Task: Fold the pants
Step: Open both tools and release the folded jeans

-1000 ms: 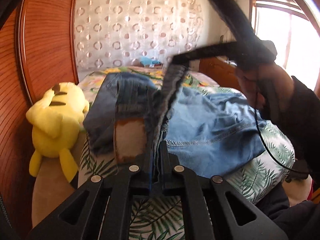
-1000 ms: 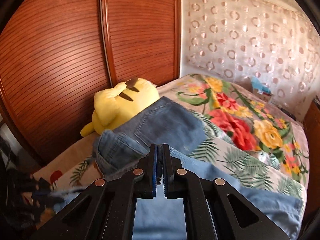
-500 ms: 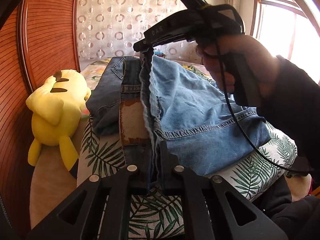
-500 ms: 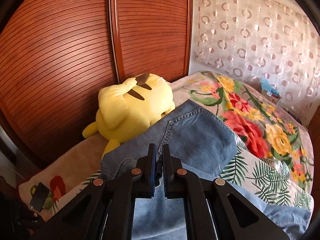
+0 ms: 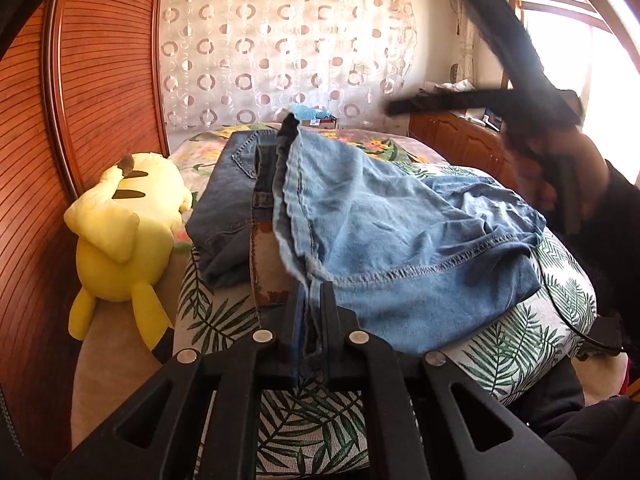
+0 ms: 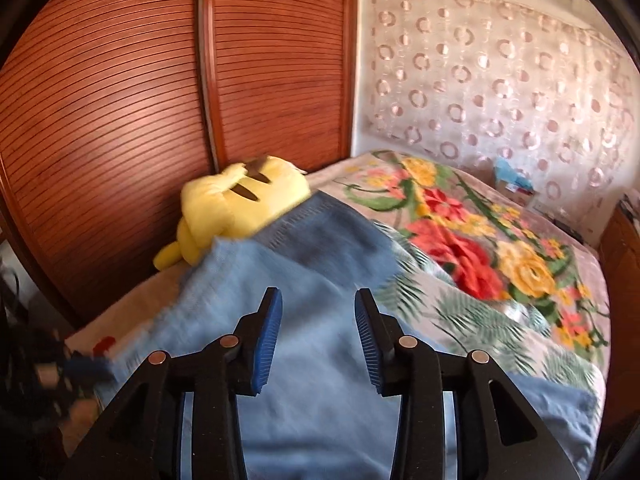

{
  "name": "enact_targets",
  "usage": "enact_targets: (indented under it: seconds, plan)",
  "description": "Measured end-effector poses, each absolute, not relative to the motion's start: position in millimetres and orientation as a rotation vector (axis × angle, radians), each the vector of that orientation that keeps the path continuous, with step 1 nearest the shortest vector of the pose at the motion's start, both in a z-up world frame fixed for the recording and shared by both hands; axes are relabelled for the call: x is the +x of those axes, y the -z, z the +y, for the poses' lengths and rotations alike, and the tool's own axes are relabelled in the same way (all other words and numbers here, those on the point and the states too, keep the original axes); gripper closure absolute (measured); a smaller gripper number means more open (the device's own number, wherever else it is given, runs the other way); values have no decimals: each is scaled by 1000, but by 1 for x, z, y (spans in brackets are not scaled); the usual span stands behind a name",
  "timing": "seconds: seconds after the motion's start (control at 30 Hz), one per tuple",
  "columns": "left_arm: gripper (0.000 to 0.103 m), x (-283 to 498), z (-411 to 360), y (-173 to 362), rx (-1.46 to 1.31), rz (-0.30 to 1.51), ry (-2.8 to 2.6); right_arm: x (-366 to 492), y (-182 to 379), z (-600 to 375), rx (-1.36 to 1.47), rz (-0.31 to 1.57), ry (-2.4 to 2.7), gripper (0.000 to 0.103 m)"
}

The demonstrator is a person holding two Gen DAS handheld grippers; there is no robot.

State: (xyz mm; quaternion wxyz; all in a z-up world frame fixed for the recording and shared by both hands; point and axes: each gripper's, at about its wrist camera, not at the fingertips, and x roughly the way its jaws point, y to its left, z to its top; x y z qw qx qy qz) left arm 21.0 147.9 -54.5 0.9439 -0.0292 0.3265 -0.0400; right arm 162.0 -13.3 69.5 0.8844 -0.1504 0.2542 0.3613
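Blue denim pants [image 5: 392, 232] lie in a loose heap on the bed, one layer folded over the darker waistband part with its brown patch [image 5: 266, 264]. My left gripper [image 5: 310, 300] is shut on the near edge of the denim. In the left wrist view the right gripper [image 5: 394, 109] hangs blurred at the upper right, held by a person's hand [image 5: 560, 168], clear of the cloth. In the right wrist view the right gripper [image 6: 318, 312] hovers above the pants [image 6: 320, 256] with its jaws opening; its blue pads [image 6: 267, 340] press on nothing.
A yellow plush toy [image 5: 124, 228] lies at the left of the bed beside a wooden slatted wardrobe door [image 6: 120, 120]. The bedspread [image 6: 480, 240] is floral and leaf-patterned. A patterned curtain [image 5: 280, 52] hangs behind, and a wooden cabinet [image 5: 460, 140] stands at the right.
The right gripper has let go of the denim edge it held up, opened, and drawn back to the right. The released cloth has dropped onto the pile. The left gripper stayed put.
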Motion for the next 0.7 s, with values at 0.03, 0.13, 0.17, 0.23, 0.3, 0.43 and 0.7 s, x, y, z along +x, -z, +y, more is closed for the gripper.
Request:
enact_targets:
  seconds: [0.03, 0.13, 0.17, 0.23, 0.3, 0.43, 0.7]
  plan:
    - [90, 21, 148, 53, -57, 663, 76, 160, -67, -25, -311, 534, -739, 63]
    - [77, 22, 148, 46, -54, 652, 58, 151, -53, -59, -298, 559, -709, 63]
    - [69, 23, 148, 45, -52, 648, 56, 148, -47, -69, -293, 568, -698, 62]
    - [53, 24, 147, 43, -51, 642, 56, 140, -34, -88, -296, 588, -671, 62]
    - [43, 29, 144, 42, -50, 644, 64, 131, -21, -104, -299, 613, -646, 62]
    - [26, 37, 134, 45, -50, 644, 73, 117, 0, -129, -279, 652, -618, 62]
    - [26, 55, 97, 62, -25, 692, 143, 88, 7, -156, -243, 669, -619, 62]
